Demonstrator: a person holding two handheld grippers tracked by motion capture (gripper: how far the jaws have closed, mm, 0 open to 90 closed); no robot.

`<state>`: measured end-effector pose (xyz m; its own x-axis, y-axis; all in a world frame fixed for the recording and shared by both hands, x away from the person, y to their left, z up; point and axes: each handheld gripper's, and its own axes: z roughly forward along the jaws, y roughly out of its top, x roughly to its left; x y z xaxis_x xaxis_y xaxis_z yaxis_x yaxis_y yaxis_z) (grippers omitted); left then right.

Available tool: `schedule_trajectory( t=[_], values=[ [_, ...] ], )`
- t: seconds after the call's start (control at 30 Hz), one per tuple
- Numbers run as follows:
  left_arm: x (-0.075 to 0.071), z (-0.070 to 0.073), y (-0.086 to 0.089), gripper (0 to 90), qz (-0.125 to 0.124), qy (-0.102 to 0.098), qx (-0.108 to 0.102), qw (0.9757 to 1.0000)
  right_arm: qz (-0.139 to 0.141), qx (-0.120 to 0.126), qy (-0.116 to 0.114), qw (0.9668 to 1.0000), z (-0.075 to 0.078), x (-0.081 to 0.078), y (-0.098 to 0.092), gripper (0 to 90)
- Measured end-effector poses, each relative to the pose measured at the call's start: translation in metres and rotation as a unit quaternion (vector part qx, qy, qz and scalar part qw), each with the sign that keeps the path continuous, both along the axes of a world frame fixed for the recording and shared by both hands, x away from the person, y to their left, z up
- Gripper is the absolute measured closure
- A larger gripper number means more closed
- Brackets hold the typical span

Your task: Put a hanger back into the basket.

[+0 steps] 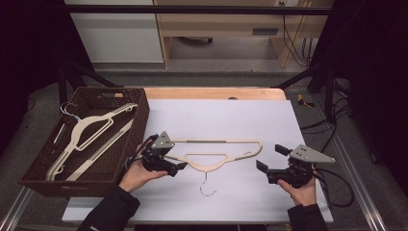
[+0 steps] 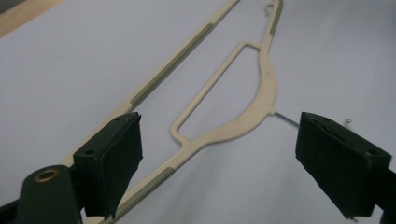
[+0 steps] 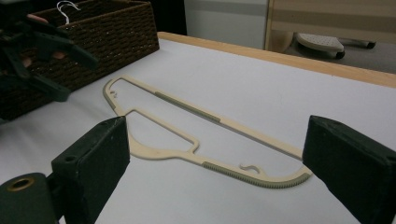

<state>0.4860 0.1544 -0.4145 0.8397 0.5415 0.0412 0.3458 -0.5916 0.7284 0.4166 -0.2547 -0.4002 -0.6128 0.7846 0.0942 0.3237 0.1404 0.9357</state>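
one cream hanger (image 1: 219, 153) lies flat on the counter (image 1: 288, 125) right of the basket (image 1: 33, 179), which already holds others. left claw (image 1: 169, 162) gapes wide over its end, nothing gripped yet; right claw (image 1: 269, 159) wide too.

Left gripper (image 1: 177, 166) low, jaws wide; right gripper (image 1: 269, 159) level, jaws wide.

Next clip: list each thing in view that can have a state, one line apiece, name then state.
Hanger on the table: flat on the white sheet, hook toward the person, not gripped.
Hangers in the basket: lying slanted inside.
Basket: upright, open-topped, at the table's left.
Left gripper: open, jaws astride one end of the table hanger.
Right gripper: open, empty, short of the other end.
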Motion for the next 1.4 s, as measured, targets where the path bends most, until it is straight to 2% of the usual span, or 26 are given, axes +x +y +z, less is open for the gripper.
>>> schedule_trajectory(
  t=[0.27,0.37,0.43,0.53,0.67,0.7,0.73,0.87,0.97,1.03,1.17,1.2,1.23,1.27,1.3,1.33,1.37,1.4],
  values=[
    [0.021,-0.027,-0.003,24.3,0.01,0.035,0.04,0.9985,0.002,0.0,0.003,1.0,-0.001,0.0,0.0,7.8],
    [0.029,-0.035,-0.001,29.0,0.021,0.05,0.043,0.9976,0.003,-0.001,0.003,1.0,-0.002,0.001,0.0,7.9],
    [0.031,-0.038,-0.002,32.3,0.025,0.053,0.048,0.9971,0.005,-0.003,0.004,1.0,-0.002,0.001,0.0,7.9],
    [0.032,-0.042,-0.006,37.3,0.022,0.043,0.062,0.9969,0.006,-0.003,0.003,1.0,-0.002,0.001,0.0,7.9],
    [0.037,-0.049,-0.006,41.8,0.029,0.048,0.079,0.9953,0.006,-0.004,0.004,1.0,-0.002,0.001,0.0,7.9],
    [0.038,-0.05,-0.006,42.6,0.03,0.053,0.079,0.995,0.006,-0.005,0.003,1.0,-0.002,0.001,0.001,7.9],
    [0.039,-0.05,-0.006,43.3,0.031,0.054,0.072,0.9954,0.004,-0.004,0.004,1.0,-0.002,0.001,0.001,7.9],
    [0.038,-0.051,-0.006,49.3,0.029,0.053,0.073,0.9955,0.004,-0.004,0.004,1.0,-0.002,0.001,0.001,8.0],
    [0.036,-0.05,-0.008,51.5,0.037,0.057,0.075,0.9949,0.005,-0.005,0.004,1.0,-0.002,0.001,0.002,8.0],
    [0.033,-0.049,-0.011,56.1,0.046,0.061,0.077,0.9942,0.006,-0.007,0.005,0.9999,-0.003,0.001,0.002,8.0],
    [0.029,-0.047,-0.015,63.7,0.052,0.052,0.083,0.9938,0.006,-0.006,0.005,1.0,-0.002,0.0,0.002,8.0],
    [0.027,-0.046,-0.015,65.4,0.05,0.055,0.078,0.9942,0.006,-0.007,0.005,0.9999,-0.002,0.0,0.002,8.0],
    [0.025,-0.044,-0.015,74.0,0.041,0.064,0.068,0.9948,0.004,-0.006,0.005,1.0,-0.002,0.0,0.002,8.0],
    [0.024,-0.046,-0.017,87.9,0.031,0.098,0.061,0.9928,0.004,-0.005,0.005,1.0,-0.002,0.0,0.002,8.0],
    [0.02,-0.047,-0.021,89.2,0.018,0.079,0.081,0.9934,0.004,-0.005,0.005,1.0,-0.002,0.0,0.001,8.0],
    [0.016,-0.046,-0.024,89.2,0.009,0.058,0.104,0.9928,0.005,-0.005,0.004,1.0,-0.001,0.0,0.001,8.0],
    [0.015,-0.045,-0.025,88.4,0.007,0.057,0.11,0.9922,0.005,-0.005,0.005,1.0,-0.001,0.0,0.001,8.1],
    [0.015,-0.044,-0.025,81.3,0.005,0.059,0.1,0.9933,0.005,-0.005,0.004,1.0,-0.001,0.0,0.001,8.0]
  ],
)
